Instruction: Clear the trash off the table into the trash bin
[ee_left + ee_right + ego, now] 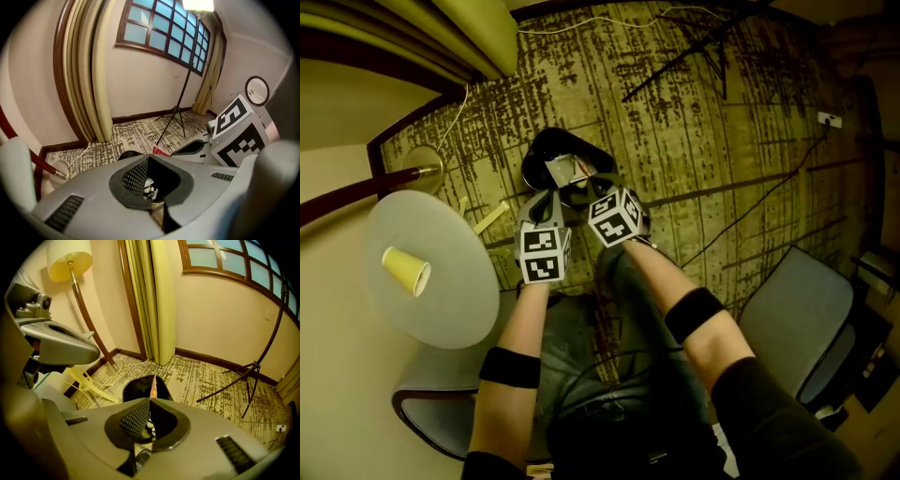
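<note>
Nearest: the person's lap and two forearms w/ dark bands, both reaching fwd and down. A grey chair [797, 319] sits at the person's right.

The left gripper [149, 158] has its jaws pressed together w/ nothing btwn them. The right gripper [150, 400] is just beside it, marker cubes nearly touching. Its jaws are closed too, and a thin snack wrapper [153, 386] rises edge-on straight out of their seam, so it looks pinched there. Both grippers angle down over the black trash bin [546, 150] on the patterned carpet [722, 141]. The wrapper hangs over the bin's mouth.

At the person's left is a round table [450, 300], w/ one yellow paper cup [406, 270] on it, well apart from both grippers. Can't tell if the cup stands or lies.

Farther off: floor lamp [70, 263] w/ curved pole, base on the carpet near the wall corner. Next a long curtain [157, 296]. A black tripod [253, 376] stands on the carpet beyond the bin, and a cable runs across the floor near it. Window [164, 28] w/ gridded panes high on the back wall.
</note>
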{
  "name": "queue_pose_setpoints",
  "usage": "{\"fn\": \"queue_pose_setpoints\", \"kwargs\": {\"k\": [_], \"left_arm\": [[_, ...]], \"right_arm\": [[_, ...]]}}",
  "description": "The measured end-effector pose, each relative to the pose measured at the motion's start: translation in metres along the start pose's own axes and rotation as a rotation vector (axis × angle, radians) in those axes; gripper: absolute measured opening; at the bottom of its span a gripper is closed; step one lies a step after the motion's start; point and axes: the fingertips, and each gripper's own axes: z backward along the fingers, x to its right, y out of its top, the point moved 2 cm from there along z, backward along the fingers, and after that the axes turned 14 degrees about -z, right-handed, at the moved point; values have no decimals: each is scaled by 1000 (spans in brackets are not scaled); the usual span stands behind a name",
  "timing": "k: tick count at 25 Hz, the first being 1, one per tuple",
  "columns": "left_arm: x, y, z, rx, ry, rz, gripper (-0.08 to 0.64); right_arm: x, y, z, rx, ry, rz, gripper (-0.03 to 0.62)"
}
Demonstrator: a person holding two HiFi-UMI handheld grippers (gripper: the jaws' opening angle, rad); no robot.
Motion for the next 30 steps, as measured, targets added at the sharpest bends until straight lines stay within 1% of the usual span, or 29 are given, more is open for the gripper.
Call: {"fn": "queue_pose_setpoints", "kwargs": {"k": [5, 9, 12, 16, 18, 22, 26, 30], "left_arm": [[-6, -37, -56, -24, -3, 12, 2], [-15, -64, -95, -41, 4, 30, 2], [-23, -80, -115, -47, 15, 49, 2], [-32, -95, -127, -46, 29, 76, 2], [-35, -102, -128, -48, 31, 87, 2], [-37, -113, -126, -55, 30, 109, 2], [-36, -114, -114, -54, 29, 129, 2], [-33, -101, -92, -49, 28, 136, 2]], "right_arm": [[15, -15, -61, -17, -1, -1, 12], [25, -35, -112, -34, 1, -8, 14], [31, -45, -142, -47, -10, 6, 19], [36, -47, -170, -42, -23, 2, 26], [36, -46, -177, -39, -33, 12, 32], [34, -43, -180, -38, -50, 36, 105], [31, -46, -171, -53, -61, 39, 107], [24, -36, -146, -56, -67, 40, 107]]}}
